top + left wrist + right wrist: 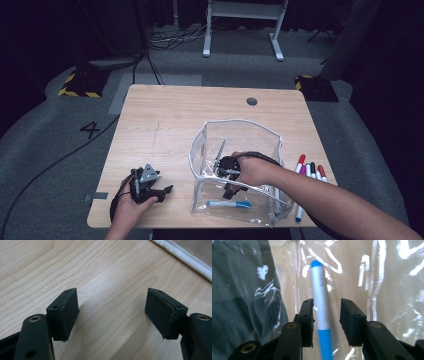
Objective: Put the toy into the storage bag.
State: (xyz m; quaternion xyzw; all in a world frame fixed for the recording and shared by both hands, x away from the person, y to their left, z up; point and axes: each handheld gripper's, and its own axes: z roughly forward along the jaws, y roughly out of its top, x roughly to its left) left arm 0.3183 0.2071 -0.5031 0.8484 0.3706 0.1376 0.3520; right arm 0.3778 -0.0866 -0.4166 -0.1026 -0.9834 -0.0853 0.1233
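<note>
A clear plastic pouch (199,145) with white trim stands open on the wooden table (165,115). My right gripper (231,189) reaches down inside it. In the right gripper view its jaws (327,315) stand apart around a white marker with a blue cap (320,302); the marker is blurred, runs beside the left pad and is clear of the right pad. In the high view the blue-capped marker (229,204) lies on the pouch bottom. My left gripper (162,192) rests open near the table's front left, nothing between its pads (112,312).
Several coloured markers (310,170) lie on the table right of the pouch, one with a blue cap (299,215) near the front edge. The pouch's white trim (185,258) runs past the left gripper's far right. A cable hole (252,101) sits at the back.
</note>
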